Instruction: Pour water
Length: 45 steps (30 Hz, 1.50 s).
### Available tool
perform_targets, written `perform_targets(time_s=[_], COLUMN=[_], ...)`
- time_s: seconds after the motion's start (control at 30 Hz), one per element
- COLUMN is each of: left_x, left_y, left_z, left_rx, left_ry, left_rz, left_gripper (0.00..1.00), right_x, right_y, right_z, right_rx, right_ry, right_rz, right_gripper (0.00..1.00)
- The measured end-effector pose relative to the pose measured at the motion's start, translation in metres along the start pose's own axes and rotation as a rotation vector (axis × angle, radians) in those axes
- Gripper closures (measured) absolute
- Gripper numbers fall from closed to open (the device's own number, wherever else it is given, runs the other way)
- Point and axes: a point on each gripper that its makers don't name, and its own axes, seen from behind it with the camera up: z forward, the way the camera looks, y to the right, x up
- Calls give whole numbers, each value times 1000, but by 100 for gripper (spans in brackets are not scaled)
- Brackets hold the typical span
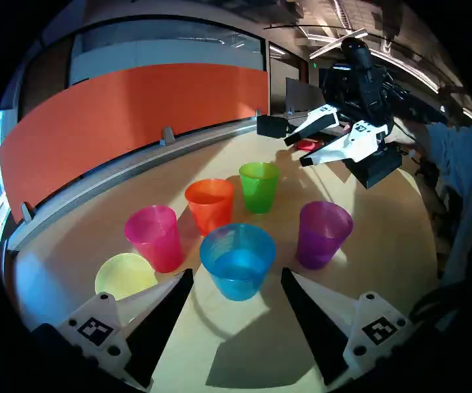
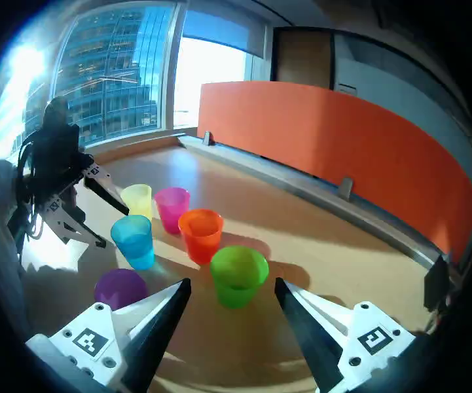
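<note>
Blue cup (image 1: 237, 261) stands upright just ahead of the left gripper (image 1: 237, 275), whose fingers (image 1: 163, 314) are spread wide and hold nothing; the cup lines up with the gap between them. The right gripper (image 2: 232, 283) is likewise released and empty, facing the green cup (image 2: 239, 275). A pink cup (image 1: 155, 237), an orange cup (image 1: 210, 204), a purple cup (image 1: 324, 232) and a yellow cup (image 1: 126, 275) complete a loose cluster mid-counter (image 1: 249, 347), well off the orange partition (image 1: 131, 118) along the far edge. These look like thin, smooth plastic tumblers: light, a little squeezable, easily tipped. Mid-wall below the rim, with gentle pressure, seems the place to grip. Whether the blue one holds water I cannot tell.
</note>
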Motion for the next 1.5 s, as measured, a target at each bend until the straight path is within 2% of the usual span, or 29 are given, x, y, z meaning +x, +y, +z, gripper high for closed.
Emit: perform_targets(time_s=[0.6,1.5], left_x=[1,2], left_y=[-3,-5], left_z=[23,36], left_rx=[-4,-25], left_ry=[-27,-49], left_rz=[6,0], left_gripper=[0,0], right_x=[-19,-30], right_y=[0,7], right_z=[15,45], right_rx=[15,31], right_ry=[-42,-71], right_rz=[2,34], right_gripper=[1,1])
